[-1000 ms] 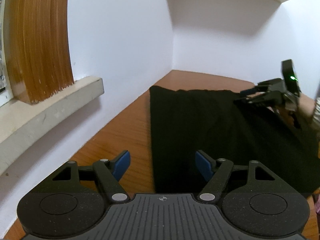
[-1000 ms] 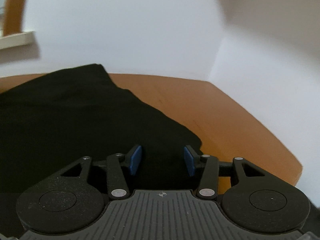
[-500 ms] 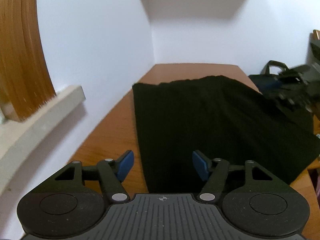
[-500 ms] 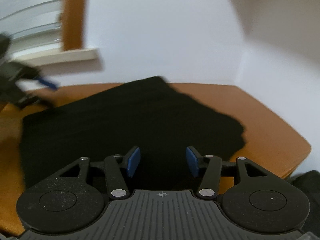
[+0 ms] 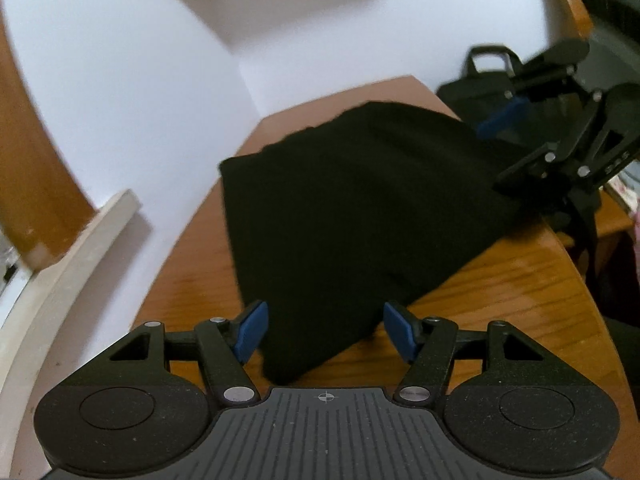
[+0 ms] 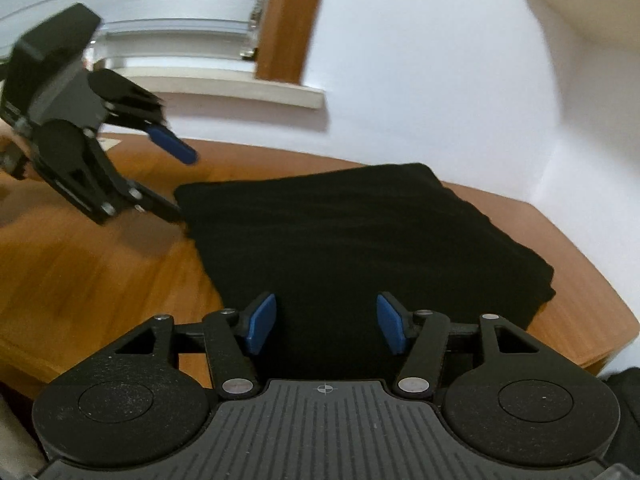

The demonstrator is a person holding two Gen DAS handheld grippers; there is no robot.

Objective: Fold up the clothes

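The left gripper [image 5: 324, 330] is hovering with its two blue-padded fingers [image 5: 251, 332] spread wide, nothing between them, its near end pointing forward and slightly down. Seen from the right wrist view, the left gripper [image 6: 176, 184] is sitting at the far left, tilted, its upper blue pad [image 6: 172, 145] sticking out to the right and the lower finger reaching low. The right gripper [image 6: 326, 322] is likewise gaping, its blue pads [image 6: 261, 322] well apart and empty. From the left wrist view, the right gripper [image 5: 500, 144] is hanging at the far right, motion-blurred, fingers parted.
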